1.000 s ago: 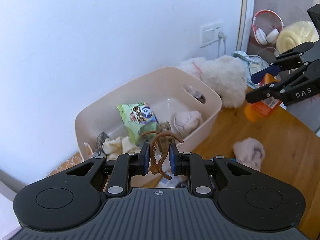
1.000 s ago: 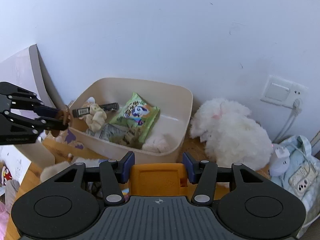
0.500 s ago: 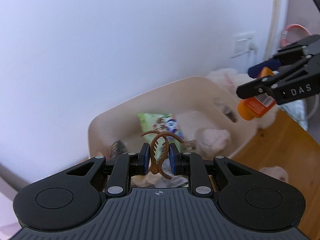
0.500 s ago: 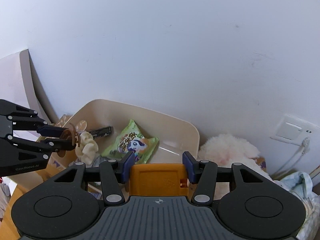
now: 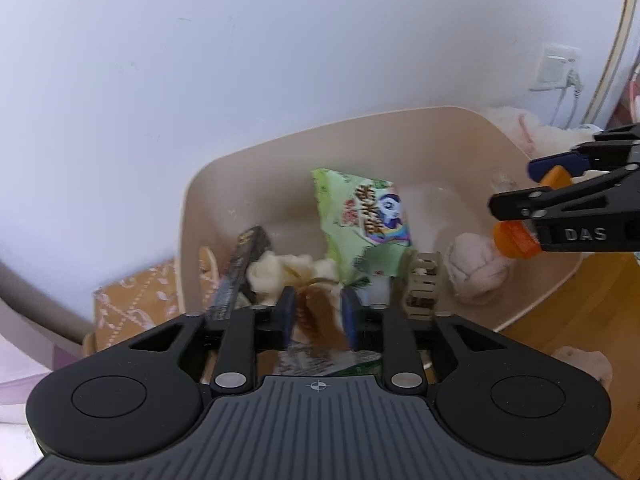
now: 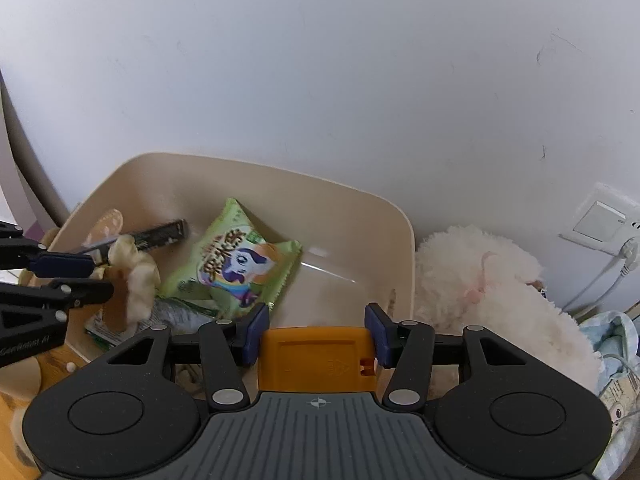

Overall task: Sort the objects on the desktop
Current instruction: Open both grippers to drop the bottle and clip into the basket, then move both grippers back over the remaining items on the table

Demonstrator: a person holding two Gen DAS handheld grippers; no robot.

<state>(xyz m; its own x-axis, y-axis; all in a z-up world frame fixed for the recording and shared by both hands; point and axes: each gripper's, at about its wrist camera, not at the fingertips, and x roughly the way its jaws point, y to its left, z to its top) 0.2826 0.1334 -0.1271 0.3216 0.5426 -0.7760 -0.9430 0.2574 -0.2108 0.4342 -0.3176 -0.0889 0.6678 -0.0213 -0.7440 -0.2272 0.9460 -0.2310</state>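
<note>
My left gripper [image 5: 316,312] hangs over the near left of the cream bin [image 5: 360,128], its jaws parted. The brown hair claw [image 5: 318,312] is a blur between the pads and appears to be dropping free; whether it still touches them I cannot tell. In the right wrist view the left gripper [image 6: 92,276] and the blurred claw [image 6: 116,300] sit over the bin's [image 6: 256,168] left end. My right gripper [image 6: 316,332] is shut on an orange bottle [image 6: 316,356], over the bin's near right; it also shows in the left wrist view [image 5: 520,208], with the bottle [image 5: 516,242].
The bin holds a green snack packet [image 5: 364,212], a dark bar [image 5: 240,268], a cream scrunchie [image 5: 288,272], a checked claw clip [image 5: 424,288] and a pink sock ball [image 5: 476,268]. A white plush toy [image 6: 492,288] lies right of the bin. A wall socket [image 6: 600,220] is behind.
Both grippers moved in over the bin. My left jaws opened and the hair claw went from firmly pinched to a blurred, falling shape. The right gripper kept the orange bottle.
</note>
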